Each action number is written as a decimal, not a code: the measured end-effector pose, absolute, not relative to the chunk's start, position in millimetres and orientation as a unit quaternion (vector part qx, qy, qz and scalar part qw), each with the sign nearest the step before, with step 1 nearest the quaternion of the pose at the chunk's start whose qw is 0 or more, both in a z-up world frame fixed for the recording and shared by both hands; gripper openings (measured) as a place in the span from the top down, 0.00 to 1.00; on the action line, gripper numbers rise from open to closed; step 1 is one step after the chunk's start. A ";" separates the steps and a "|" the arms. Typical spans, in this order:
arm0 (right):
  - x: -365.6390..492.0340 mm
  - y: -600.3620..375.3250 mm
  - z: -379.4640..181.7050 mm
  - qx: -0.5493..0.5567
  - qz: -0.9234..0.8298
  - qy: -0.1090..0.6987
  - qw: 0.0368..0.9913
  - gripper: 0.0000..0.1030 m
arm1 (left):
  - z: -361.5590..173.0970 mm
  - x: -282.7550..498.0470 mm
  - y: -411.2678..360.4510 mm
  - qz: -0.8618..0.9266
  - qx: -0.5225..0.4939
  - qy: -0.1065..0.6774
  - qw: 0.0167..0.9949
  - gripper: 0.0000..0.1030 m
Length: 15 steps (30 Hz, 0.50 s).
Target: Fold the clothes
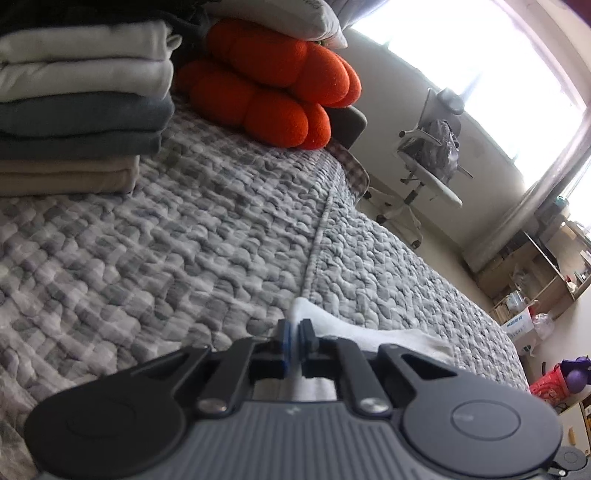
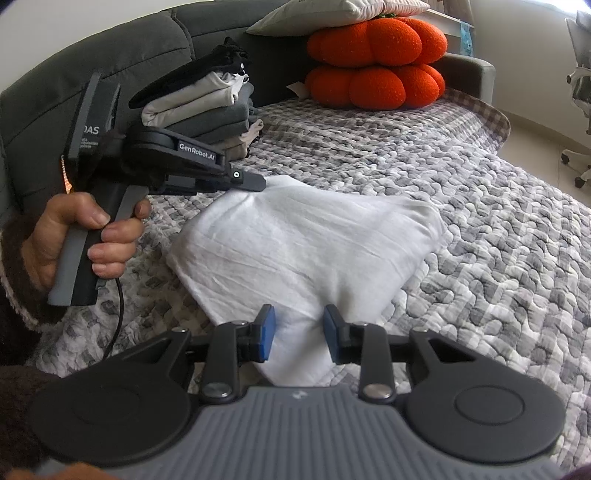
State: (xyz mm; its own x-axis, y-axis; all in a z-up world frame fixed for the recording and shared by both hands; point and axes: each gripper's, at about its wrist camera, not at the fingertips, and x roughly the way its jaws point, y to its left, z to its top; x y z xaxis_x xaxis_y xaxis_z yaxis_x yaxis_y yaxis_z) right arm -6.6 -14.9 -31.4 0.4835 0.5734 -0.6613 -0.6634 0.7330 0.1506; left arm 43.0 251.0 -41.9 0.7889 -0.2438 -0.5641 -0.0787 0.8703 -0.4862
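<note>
White garment [image 2: 295, 236] spread partly folded on the grey quilted bedspread [image 2: 480, 240], roughly in the middle of the bed, one corner pointing toward the right wrist camera.

Left gripper [image 1: 295, 345] down low at the far left corner of the garment [image 1: 354, 332]; blue-padded fingers [image 1: 283, 347] pressed together on a thin fold of white cloth, clamped tight. Seen from the right wrist view, same left gripper [image 2: 255, 181] held by a hand [image 2: 85, 236] in a dark fuzzy sleeve [image 2: 14, 295], tip touching the garment's upper left edge, cable hanging below the handle.

Right gripper [image 2: 299, 334] hovering over the near corner of the garment, fingers [image 2: 266, 334] well apart, white cloth visible in the gap between the blue pads, nothing gripped.

Stack of folded clothes [image 2: 210, 110] at the back left of the bed, against the dark grey upholstered backrest [image 2: 110, 48]: black piece on top, then pale, grey and beige layers. Same stack [image 1: 81, 103] close at the upper left in the left wrist view.

Two orange pumpkin-shaped cushions [image 2: 376, 66] piled one on the other at the far end of the bed, a pale pillow [image 2: 332, 14] resting on top. Cushions [image 1: 273, 85] well apart from the garment.

Beyond the bed, white office chair [image 1: 428, 162] under a bright window [image 1: 480, 66], wooden shelving [image 1: 535, 273] with clutter along the wall, red and purple items [image 1: 561, 380] on the floor near it.
</note>
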 end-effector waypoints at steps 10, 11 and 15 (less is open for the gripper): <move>10.3 -21.8 -17.6 -0.042 0.330 0.314 0.889 0.68 | -15.9 14.6 234.1 -0.084 -0.178 0.245 0.949 0.65; 14.0 -21.0 -17.7 -0.043 0.327 0.311 0.892 0.68 | -14.5 12.2 229.3 -0.095 -0.166 0.241 0.951 0.64; 24.4 -15.1 -19.1 -0.046 0.322 0.303 0.896 0.68 | -14.3 6.2 214.1 -0.137 -0.117 0.234 0.956 0.60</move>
